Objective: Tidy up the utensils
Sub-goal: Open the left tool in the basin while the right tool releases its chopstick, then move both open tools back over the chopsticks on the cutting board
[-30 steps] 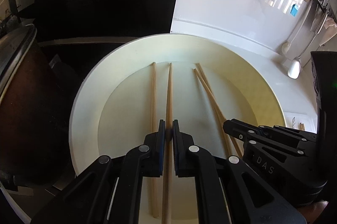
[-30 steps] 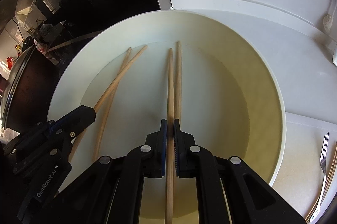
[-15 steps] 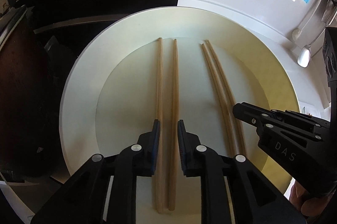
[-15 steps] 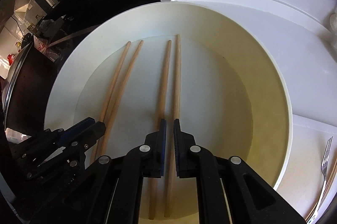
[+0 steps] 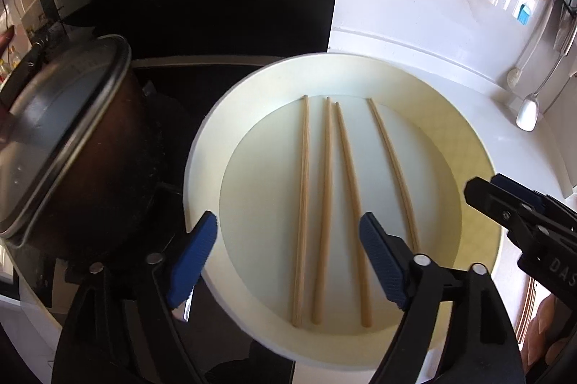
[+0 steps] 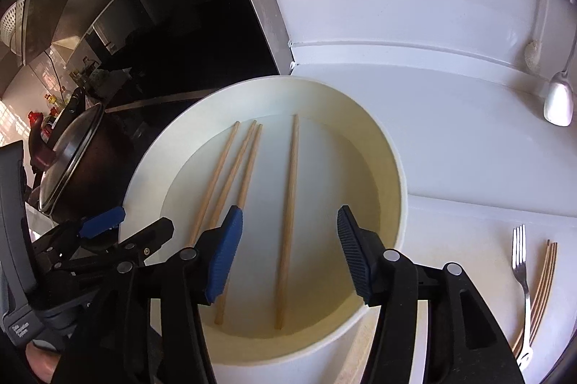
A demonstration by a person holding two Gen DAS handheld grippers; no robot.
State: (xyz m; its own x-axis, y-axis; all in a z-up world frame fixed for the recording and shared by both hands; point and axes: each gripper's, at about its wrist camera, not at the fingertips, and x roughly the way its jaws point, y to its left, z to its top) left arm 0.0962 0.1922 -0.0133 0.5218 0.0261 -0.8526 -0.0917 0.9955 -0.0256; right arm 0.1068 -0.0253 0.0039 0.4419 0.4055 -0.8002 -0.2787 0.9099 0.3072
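Four chopsticks (image 5: 326,203) lie side by side in the white bowl (image 5: 202,174) on the desk (image 6: 468,138), so that part looks done. Left, by my reading: one fork (image 6: 523,272) and a small bundle of chopsticks (image 6: 541,283) lying on the desk just right of the bowl; how many are in the bundle I cannot tell. The left gripper (image 5: 288,261) hangs over the bowl, jaws wide apart and holding nothing. The right gripper (image 6: 286,257) does the same, wide and empty. One lidded pot (image 5: 65,145) stands left of the bowl, and two spoons (image 5: 528,111) hang at the wall.
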